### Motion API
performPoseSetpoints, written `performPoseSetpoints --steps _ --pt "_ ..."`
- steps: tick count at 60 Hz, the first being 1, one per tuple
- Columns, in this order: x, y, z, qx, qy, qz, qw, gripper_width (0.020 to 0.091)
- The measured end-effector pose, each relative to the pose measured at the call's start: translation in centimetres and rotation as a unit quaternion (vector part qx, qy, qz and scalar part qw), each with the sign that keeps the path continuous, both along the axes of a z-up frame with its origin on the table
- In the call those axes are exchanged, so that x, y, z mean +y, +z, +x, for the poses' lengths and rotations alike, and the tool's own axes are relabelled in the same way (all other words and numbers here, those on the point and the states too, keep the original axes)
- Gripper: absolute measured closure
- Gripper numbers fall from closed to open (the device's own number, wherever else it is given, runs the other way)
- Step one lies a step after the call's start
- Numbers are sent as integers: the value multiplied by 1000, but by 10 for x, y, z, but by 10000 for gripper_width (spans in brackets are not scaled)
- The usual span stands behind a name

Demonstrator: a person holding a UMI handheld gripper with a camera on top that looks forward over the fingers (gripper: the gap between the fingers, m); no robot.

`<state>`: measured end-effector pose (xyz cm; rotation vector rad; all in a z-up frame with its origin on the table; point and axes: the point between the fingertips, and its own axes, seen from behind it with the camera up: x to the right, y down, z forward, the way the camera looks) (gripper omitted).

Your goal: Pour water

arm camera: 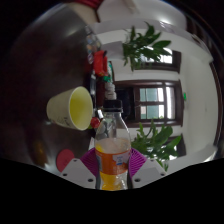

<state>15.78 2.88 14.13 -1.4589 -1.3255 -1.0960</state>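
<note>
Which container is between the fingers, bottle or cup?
The bottle, with orange liquid and a dark cap, stands between the fingers. The yellow cup lies tilted beyond them, its opening toward the camera.

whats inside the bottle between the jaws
The bottle holds orange liquid in its lower half; above that it looks clear and empty up to the dark cap. Its base is hidden by the gripper. The yellow cup lies beyond it.

The clear bottle [113,150] holds orange liquid under a black cap. The cup [72,107] is pale yellow. The fingers' pads [134,160] are magenta. The plant's leaves [148,45] are green.
</note>
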Motion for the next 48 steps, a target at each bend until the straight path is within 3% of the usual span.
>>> performPoseSetpoints --steps 14,28,38,48 --pt "20 -2 14 -210 23 -7 977 751" --pt "33 4 7 -281 40 21 959 745" --pt "29 11 5 -227 39 30 973 741" --pt "17 35 10 7 13 27 1000 747"
